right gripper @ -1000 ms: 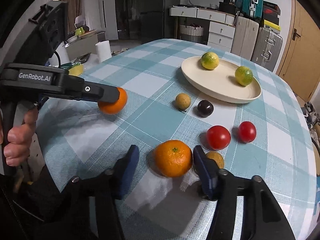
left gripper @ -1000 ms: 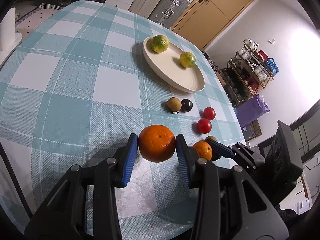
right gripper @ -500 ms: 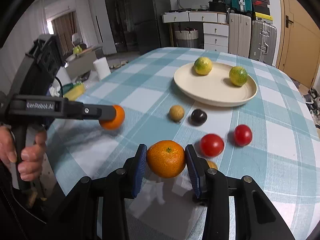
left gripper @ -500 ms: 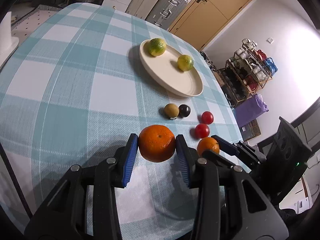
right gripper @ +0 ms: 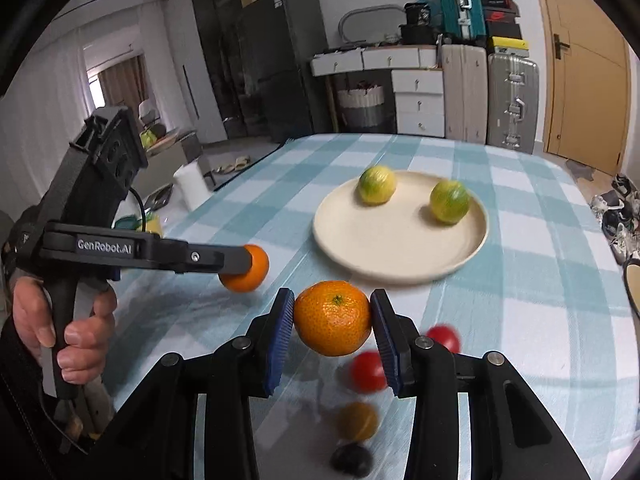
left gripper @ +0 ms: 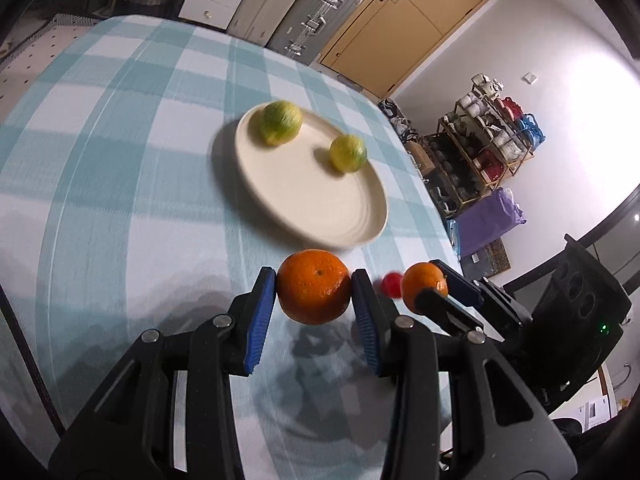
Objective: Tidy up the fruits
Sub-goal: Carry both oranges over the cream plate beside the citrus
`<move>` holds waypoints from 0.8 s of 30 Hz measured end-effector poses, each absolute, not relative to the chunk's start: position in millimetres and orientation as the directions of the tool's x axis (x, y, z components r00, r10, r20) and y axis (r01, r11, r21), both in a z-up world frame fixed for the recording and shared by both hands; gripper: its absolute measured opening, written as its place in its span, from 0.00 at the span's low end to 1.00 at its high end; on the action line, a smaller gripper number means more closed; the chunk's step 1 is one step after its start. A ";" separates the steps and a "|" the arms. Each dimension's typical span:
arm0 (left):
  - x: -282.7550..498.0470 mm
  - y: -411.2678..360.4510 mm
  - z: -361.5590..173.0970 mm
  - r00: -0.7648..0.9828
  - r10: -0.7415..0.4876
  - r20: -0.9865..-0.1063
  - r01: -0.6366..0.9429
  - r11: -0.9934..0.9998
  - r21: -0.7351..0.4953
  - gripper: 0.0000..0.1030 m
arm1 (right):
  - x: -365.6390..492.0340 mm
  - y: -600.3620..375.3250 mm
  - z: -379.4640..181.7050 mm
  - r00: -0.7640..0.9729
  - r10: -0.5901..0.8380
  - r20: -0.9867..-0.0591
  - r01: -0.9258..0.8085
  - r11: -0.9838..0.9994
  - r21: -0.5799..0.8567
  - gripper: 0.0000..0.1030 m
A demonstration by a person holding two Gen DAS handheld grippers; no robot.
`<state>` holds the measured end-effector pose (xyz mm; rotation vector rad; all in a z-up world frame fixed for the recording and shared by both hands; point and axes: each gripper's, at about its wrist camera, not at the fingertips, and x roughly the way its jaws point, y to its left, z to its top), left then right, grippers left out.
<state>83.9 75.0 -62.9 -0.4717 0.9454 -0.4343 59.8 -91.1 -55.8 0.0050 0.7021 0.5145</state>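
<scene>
My left gripper (left gripper: 314,292) is shut on an orange (left gripper: 314,286) and holds it in the air just short of the cream plate (left gripper: 320,200). My right gripper (right gripper: 332,322) is shut on a second orange (right gripper: 333,323), also lifted, near the plate (right gripper: 400,240). Two yellow-green citrus fruits (right gripper: 377,185) (right gripper: 449,201) lie on the plate. Each gripper shows in the other's view, the right one (left gripper: 430,286) and the left one (right gripper: 244,268). Two red tomatoes (right gripper: 366,372) (right gripper: 444,338), a tan fruit (right gripper: 357,421) and a dark plum (right gripper: 351,460) lie on the cloth below, blurred.
The table carries a blue-and-white checked cloth (right gripper: 540,300). A white paper roll (right gripper: 191,188) stands off the left edge. Suitcases, drawers and a door stand behind the table; a shoe rack (left gripper: 492,140) is at the right.
Both grippers have risen and moved forward toward the plate with their oranges. The small fruits on the cloth have dropped below and behind the grippers.
</scene>
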 end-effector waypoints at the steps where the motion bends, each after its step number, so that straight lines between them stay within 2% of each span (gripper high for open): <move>1: 88.5 74.0 -61.2 0.517 -0.544 -0.661 0.149 0.818 -0.556 0.35 | 66.2 -93.1 -52.9 0.646 0.458 -0.611 -0.452 0.874 0.177 0.39; 11: 173.9 51.2 -23.1 0.539 -0.520 -0.663 0.209 0.845 -0.492 0.35 | 128.9 -106.0 -37.0 0.670 0.454 -0.587 -0.453 0.877 0.162 0.39; 14: 199.9 41.9 -20.8 0.507 -0.513 -0.692 0.192 0.850 -0.490 0.35 | 149.1 -107.5 -36.0 0.679 0.445 -0.584 -0.442 0.883 0.158 0.39; 24: 285.3 23.6 -21.5 0.483 -0.524 -0.702 0.189 0.845 -0.501 0.35 | 200.1 -108.1 -46.9 0.693 0.398 -0.601 -0.385 0.909 0.159 0.39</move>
